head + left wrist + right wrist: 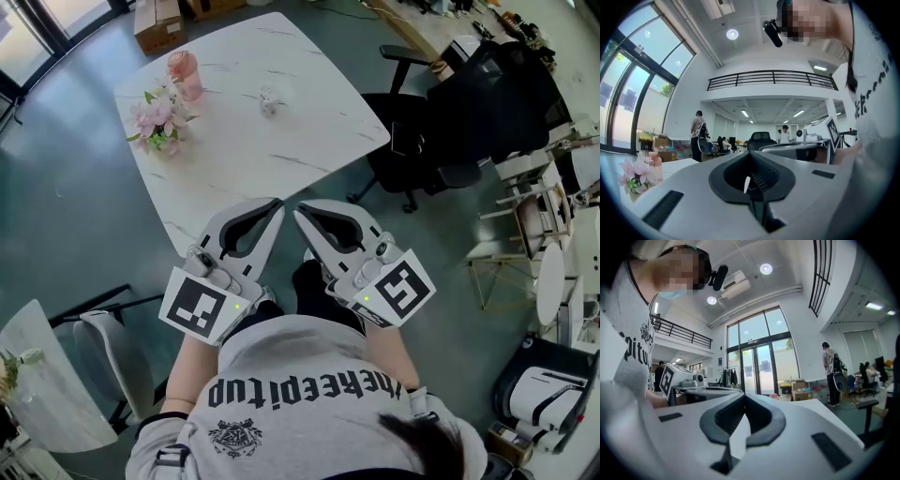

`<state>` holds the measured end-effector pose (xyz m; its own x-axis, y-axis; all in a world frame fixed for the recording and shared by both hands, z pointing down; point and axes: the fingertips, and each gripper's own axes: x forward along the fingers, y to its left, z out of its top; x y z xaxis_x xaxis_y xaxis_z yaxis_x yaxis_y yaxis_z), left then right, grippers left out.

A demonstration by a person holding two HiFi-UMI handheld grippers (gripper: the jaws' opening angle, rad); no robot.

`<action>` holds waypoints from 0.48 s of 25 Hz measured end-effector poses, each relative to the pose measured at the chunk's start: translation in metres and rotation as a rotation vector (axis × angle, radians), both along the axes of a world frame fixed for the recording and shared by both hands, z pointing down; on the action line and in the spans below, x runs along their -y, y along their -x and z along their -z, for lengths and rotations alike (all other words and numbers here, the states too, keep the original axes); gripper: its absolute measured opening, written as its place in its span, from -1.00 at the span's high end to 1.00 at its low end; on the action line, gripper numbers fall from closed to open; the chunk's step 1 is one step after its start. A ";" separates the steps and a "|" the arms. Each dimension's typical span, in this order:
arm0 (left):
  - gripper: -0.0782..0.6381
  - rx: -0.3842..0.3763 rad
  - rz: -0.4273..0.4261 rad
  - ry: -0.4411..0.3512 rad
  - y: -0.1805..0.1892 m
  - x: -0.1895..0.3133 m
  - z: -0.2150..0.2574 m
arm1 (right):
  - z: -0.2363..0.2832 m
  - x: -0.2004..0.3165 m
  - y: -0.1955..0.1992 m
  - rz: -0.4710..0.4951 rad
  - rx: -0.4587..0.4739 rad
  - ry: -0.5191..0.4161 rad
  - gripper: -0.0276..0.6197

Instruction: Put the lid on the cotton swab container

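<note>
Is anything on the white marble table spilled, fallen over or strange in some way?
Nothing stands out. On the white marble table, the bunch of pink flowers and the pink plastic cup stand upright, and no spill shows. The small clear container is too small to judge.

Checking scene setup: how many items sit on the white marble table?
3. A pink flower bunch lies near the left edge of the white marble table. A pink lidded cup stands just beyond it. A small clear container sits toward the far middle. Anything smaller can't be made out.
</note>
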<state>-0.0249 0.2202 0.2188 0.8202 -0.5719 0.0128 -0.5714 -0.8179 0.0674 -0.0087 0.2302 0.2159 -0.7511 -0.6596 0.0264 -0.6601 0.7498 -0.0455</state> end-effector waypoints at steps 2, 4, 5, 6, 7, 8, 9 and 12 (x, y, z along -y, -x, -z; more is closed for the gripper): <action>0.74 0.008 0.022 -0.005 -0.005 0.011 0.001 | 0.002 0.012 -0.004 0.026 -0.001 -0.002 0.88; 0.74 0.009 0.044 -0.006 -0.009 0.022 0.001 | 0.004 0.023 -0.008 0.048 -0.002 -0.008 0.88; 0.74 0.006 0.054 -0.007 -0.011 0.028 0.002 | 0.005 0.029 -0.011 0.057 -0.002 -0.010 0.88; 0.74 0.003 0.064 -0.006 -0.014 0.034 0.003 | 0.006 0.035 -0.013 0.065 -0.002 -0.010 0.88; 0.74 0.001 0.072 -0.005 -0.016 0.039 0.003 | 0.006 0.041 -0.016 0.073 -0.001 -0.010 0.88; 0.74 0.001 0.080 -0.004 -0.019 0.044 0.002 | 0.006 0.046 -0.019 0.082 -0.001 -0.009 0.88; 0.74 0.004 0.086 -0.004 -0.022 0.049 0.002 | 0.005 0.051 -0.021 0.091 0.000 -0.008 0.88; 0.74 0.007 0.103 0.002 -0.031 0.061 0.000 | 0.004 0.063 -0.028 0.119 -0.002 -0.004 0.88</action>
